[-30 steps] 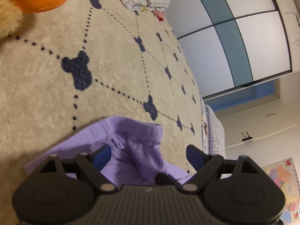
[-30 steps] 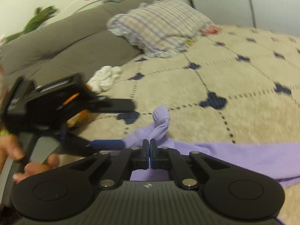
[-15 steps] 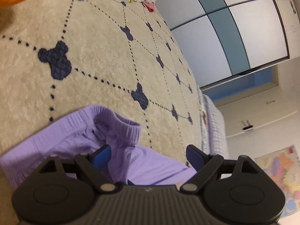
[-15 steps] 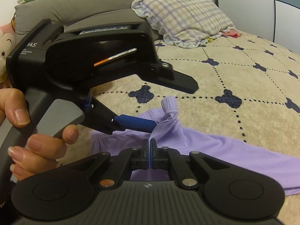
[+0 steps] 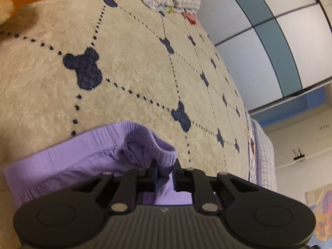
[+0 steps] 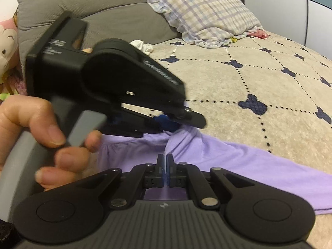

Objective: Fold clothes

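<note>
Lilac garment [image 6: 238, 166] spread on the mouse-patterned bedspread [image 5: 134, 62], well short of the plaid pillow [image 6: 207, 14] at the grey headboard [image 6: 103, 6]. Right tongs [image 6: 165, 166] pinched tight on a raised ridge of the lilac cloth. Left tongs [image 5: 165, 171] nearly closed on the ribbed waistband [image 5: 149, 139], held in a hand [image 6: 41, 137] and, from the right wrist view, clamping the same bunched peak of fabric [image 6: 178, 134]. Both grips very close together, nearer the headboard end of the garment than its long trailing end. Risks, as a judgement: thin knit slipping from either grip under a sideways pull; close grips leaving the trailing end to drag and crease; tongs bumping together.
</note>
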